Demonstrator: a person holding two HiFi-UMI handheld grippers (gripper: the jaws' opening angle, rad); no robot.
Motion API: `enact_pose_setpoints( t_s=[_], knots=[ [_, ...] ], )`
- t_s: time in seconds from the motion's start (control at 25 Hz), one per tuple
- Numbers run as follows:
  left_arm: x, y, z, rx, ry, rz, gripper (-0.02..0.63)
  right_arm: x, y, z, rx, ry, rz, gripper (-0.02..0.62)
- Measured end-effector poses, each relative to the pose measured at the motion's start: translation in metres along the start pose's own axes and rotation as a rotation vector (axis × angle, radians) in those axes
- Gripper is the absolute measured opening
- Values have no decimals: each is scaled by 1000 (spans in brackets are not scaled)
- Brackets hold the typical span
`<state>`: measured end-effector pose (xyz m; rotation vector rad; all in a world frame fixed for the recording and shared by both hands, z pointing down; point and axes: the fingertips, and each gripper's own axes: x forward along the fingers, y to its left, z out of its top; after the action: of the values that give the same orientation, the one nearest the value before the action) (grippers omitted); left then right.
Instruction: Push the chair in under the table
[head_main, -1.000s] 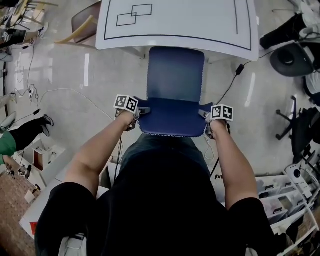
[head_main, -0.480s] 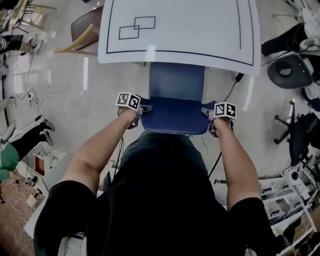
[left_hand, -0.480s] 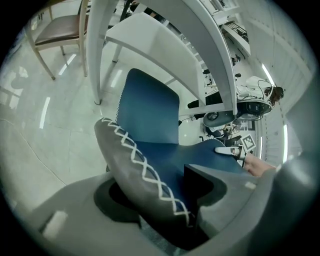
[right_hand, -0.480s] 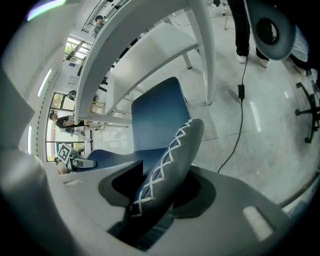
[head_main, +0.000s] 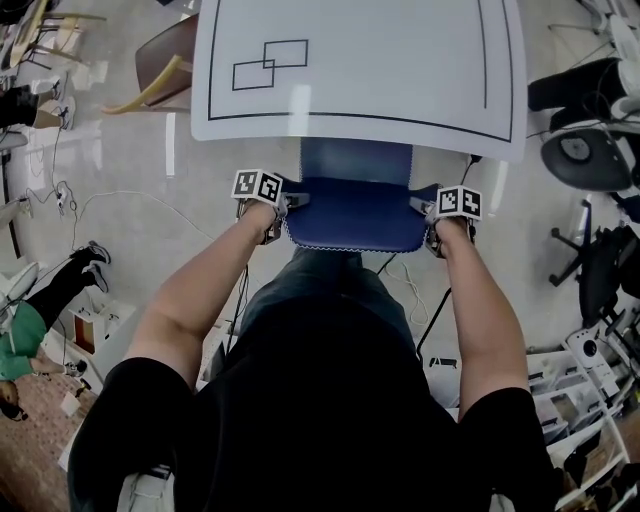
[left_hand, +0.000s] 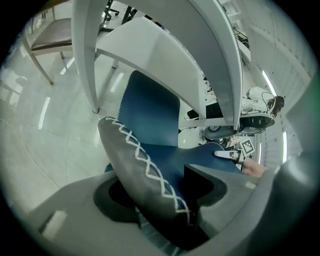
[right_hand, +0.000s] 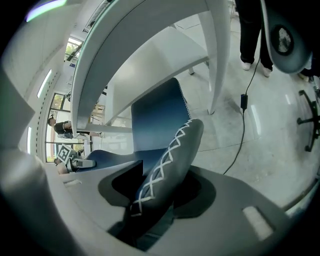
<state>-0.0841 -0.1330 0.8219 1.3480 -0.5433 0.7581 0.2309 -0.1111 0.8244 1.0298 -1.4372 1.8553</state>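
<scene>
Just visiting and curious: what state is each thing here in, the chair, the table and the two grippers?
Chair: seat mostly under the table, backrest out.
Table: standing over the seat.
Left gripper: jaws shut on backrest's left edge.
Right gripper: jaws shut on backrest's right edge.

1. My head camera looks steeply down from well above my left tongs (head_main: 292, 200) and right tongs (head_main: 418, 204).
2. Each tongs camera rides close behind its own jaws, facing along them toward the surface (head_main: 360, 70).
3. All three views share the chair (head_main: 350, 212) between my tongs.
</scene>
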Motion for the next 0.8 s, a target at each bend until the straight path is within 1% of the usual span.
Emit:
enact_pose_setpoints(
  t_s=[0.44,0.6,0.8],
  knots=[
    [-4,2,48,-53,-69,-23,400,6,9,51,-22,-11,4,216],
    [-10,3,67,-102,-125,-61,407,8,14,64,-15,-22,10,217],
    [-14,3,83,-116,-153,-83,413,9,18,76,-2,-38,18,219]
  ],
)
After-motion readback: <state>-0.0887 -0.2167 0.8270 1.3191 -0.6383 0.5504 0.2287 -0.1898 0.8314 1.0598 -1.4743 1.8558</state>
